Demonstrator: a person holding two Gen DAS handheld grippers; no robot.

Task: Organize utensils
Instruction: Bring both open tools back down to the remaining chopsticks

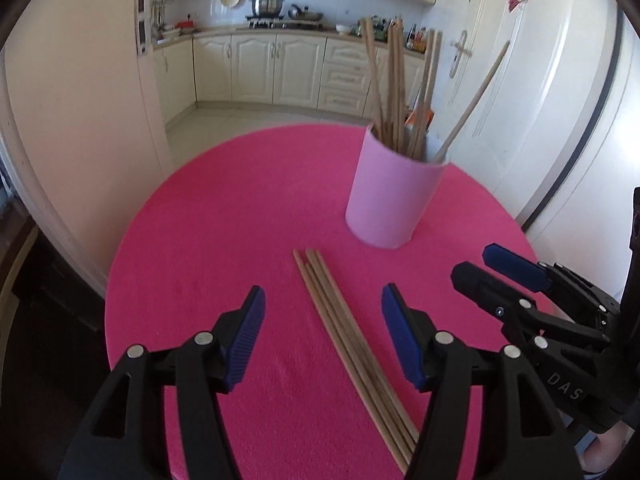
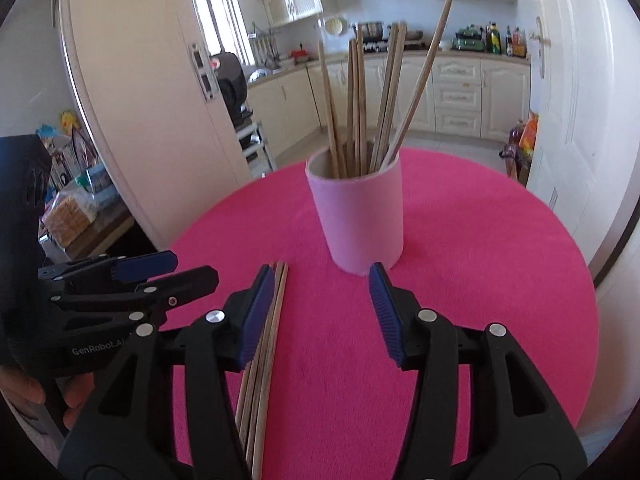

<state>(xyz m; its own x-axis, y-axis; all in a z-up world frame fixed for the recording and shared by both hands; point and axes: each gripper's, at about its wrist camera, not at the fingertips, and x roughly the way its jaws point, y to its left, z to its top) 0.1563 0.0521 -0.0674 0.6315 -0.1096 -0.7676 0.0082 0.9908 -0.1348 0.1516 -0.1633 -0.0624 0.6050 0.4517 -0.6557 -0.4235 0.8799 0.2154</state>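
Note:
A pink cylindrical holder [image 1: 394, 196] [image 2: 358, 216] stands on the round pink table [image 1: 224, 224] [image 2: 480, 264] with several wooden chopsticks [image 1: 394, 84] [image 2: 360, 96] upright in it. A bundle of loose chopsticks [image 1: 348, 328] [image 2: 266, 344] lies flat on the table in front of the holder. My left gripper [image 1: 322, 308] is open and empty, its jaws straddling the loose bundle above it. My right gripper [image 2: 322, 294] is open and empty, just right of the bundle, facing the holder. It also shows at the right of the left wrist view [image 1: 476, 266].
The table edge drops off to the floor on all sides. A white fridge [image 1: 568, 120] stands close to the right, a white door panel [image 1: 80, 120] to the left. Kitchen cabinets [image 1: 280, 68] and a counter lie behind.

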